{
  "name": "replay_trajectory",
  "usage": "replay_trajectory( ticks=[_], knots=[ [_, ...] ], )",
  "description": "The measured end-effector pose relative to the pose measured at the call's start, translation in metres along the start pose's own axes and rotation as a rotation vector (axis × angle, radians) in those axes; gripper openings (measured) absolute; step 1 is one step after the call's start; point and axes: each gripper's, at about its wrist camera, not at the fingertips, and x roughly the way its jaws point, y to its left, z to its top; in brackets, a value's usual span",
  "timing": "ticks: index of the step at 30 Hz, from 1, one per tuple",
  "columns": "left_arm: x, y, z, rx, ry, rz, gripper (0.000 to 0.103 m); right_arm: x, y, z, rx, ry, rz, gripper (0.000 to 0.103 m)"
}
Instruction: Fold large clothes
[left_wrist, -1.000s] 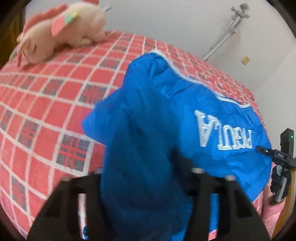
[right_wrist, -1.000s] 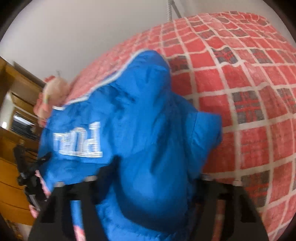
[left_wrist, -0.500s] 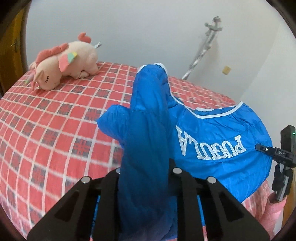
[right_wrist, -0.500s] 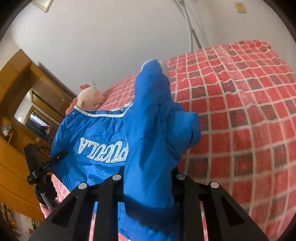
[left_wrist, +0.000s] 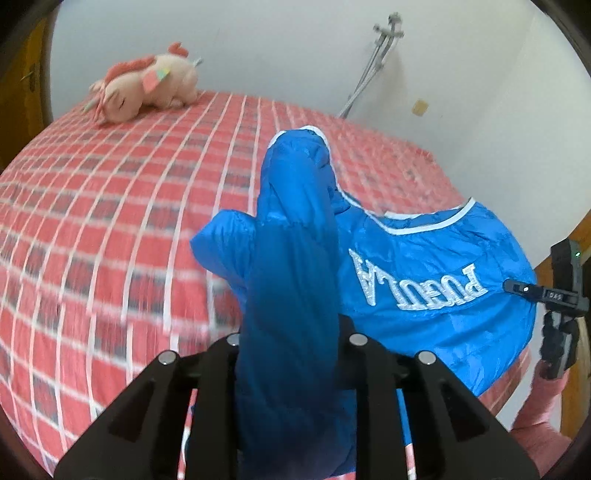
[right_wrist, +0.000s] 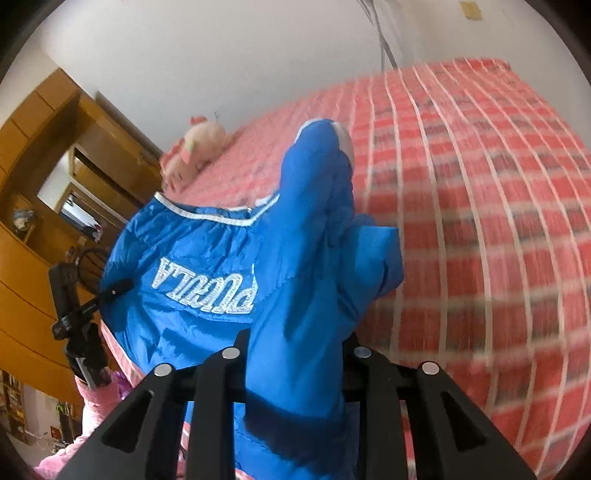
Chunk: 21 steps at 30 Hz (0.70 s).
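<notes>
A blue padded jacket (left_wrist: 424, 266) with white lettering hangs stretched between my two grippers, above a bed with a red checked cover (left_wrist: 110, 206). My left gripper (left_wrist: 291, 339) has a bunched sleeve of the jacket (left_wrist: 295, 221) between its jaws, which are opening slightly while the pads still press the cloth. My right gripper (right_wrist: 295, 347) grips the other sleeve (right_wrist: 314, 206) the same way, its jaws also opening a little. Each wrist view shows the other gripper at the jacket's (right_wrist: 192, 251) far edge.
A pink plush toy (left_wrist: 144, 86) lies at the far end of the bed (right_wrist: 480, 221). A metal crutch (left_wrist: 373, 62) leans on the white wall. A wooden cabinet (right_wrist: 37, 184) stands to one side. The person's pink sleeve (left_wrist: 535, 432) shows at the edge.
Both grippers have pulled back and up with the jacket, lifting it off the bed; more of the cover and the room now shows. The jaws narrowed on the sleeves.
</notes>
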Motion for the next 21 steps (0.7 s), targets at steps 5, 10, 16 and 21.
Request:
replay_trajectory(
  ticks=[5, 10, 16, 21],
  knots=[
    [0.036, 0.020, -0.019, -0.020, 0.038, 0.077, 0.039, 0.034, -0.022, -0.015, 0.023, 0.034, -0.089, 0.034],
    [0.052, 0.029, -0.034, -0.025, -0.001, 0.092, 0.047, 0.050, -0.044, -0.024, 0.054, 0.005, -0.028, 0.038],
    [0.049, 0.024, -0.039, -0.031, -0.020, 0.104, 0.049, 0.049, -0.047, -0.032, 0.052, -0.033, -0.031, 0.041],
    [0.032, 0.019, -0.039, -0.040, -0.028, 0.155, 0.061, 0.025, -0.032, -0.040, 0.021, -0.060, -0.112, 0.055]
  ],
)
